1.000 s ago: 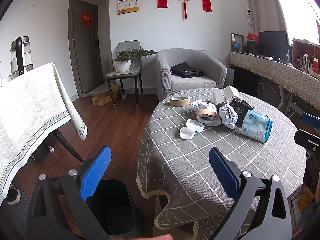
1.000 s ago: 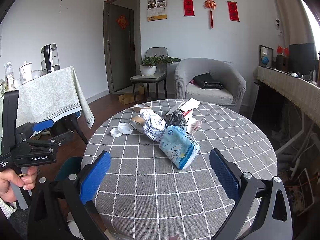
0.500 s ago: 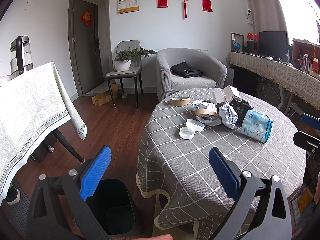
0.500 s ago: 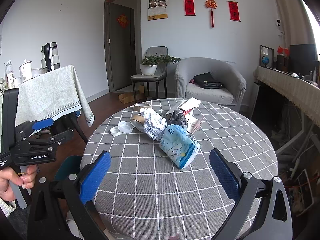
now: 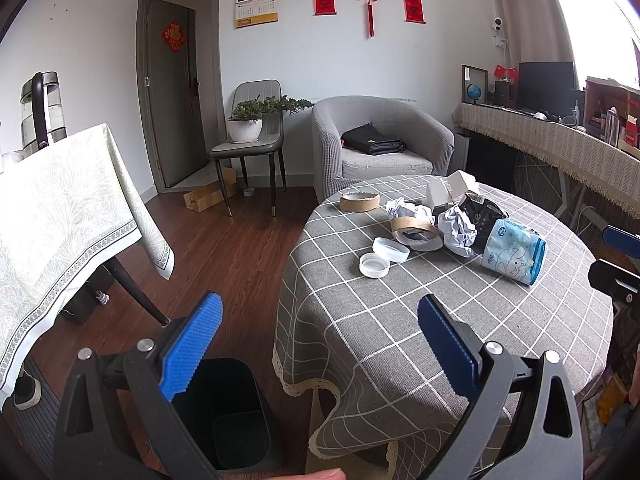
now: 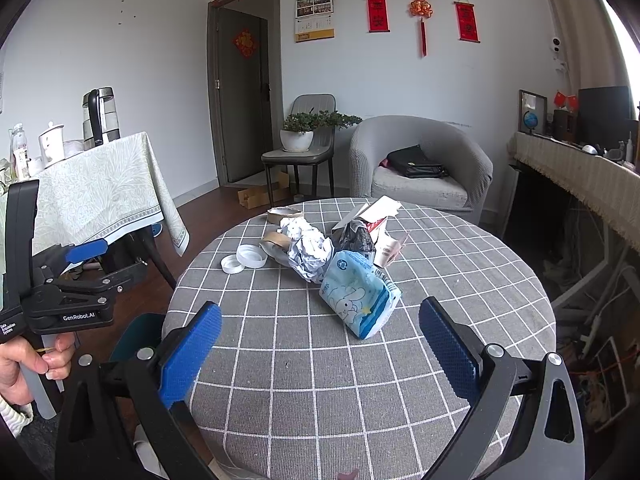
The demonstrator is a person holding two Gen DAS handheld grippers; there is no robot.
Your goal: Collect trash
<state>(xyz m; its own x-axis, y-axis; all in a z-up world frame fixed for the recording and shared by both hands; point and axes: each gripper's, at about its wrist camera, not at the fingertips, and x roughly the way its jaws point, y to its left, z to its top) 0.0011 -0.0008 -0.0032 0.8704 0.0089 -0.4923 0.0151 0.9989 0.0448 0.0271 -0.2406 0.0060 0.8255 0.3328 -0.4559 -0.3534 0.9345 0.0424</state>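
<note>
Trash lies on a round table with a grey checked cloth [image 6: 360, 380]: a light blue tissue pack [image 6: 358, 298] [image 5: 514, 254], crumpled white paper [image 6: 310, 248] [image 5: 458, 228], a black wrapper [image 6: 356, 236], a torn white carton [image 6: 380, 212], cardboard tape rings [image 5: 359, 201] and two white lids [image 5: 382, 256] [image 6: 244, 259]. A black bin [image 5: 236, 416] stands on the floor left of the table. My left gripper [image 5: 320, 340] is open and empty, above the bin and the table's left edge. My right gripper [image 6: 320, 344] is open and empty over the table's near side, short of the tissue pack.
A second table with a pale patterned cloth [image 5: 60, 208] and a kettle [image 5: 40, 112] stands at the left. A grey chair with a potted plant [image 5: 250, 124], a grey armchair [image 5: 384, 140] and a long cloth-covered side counter [image 5: 560, 148] lie beyond. The floor is dark wood.
</note>
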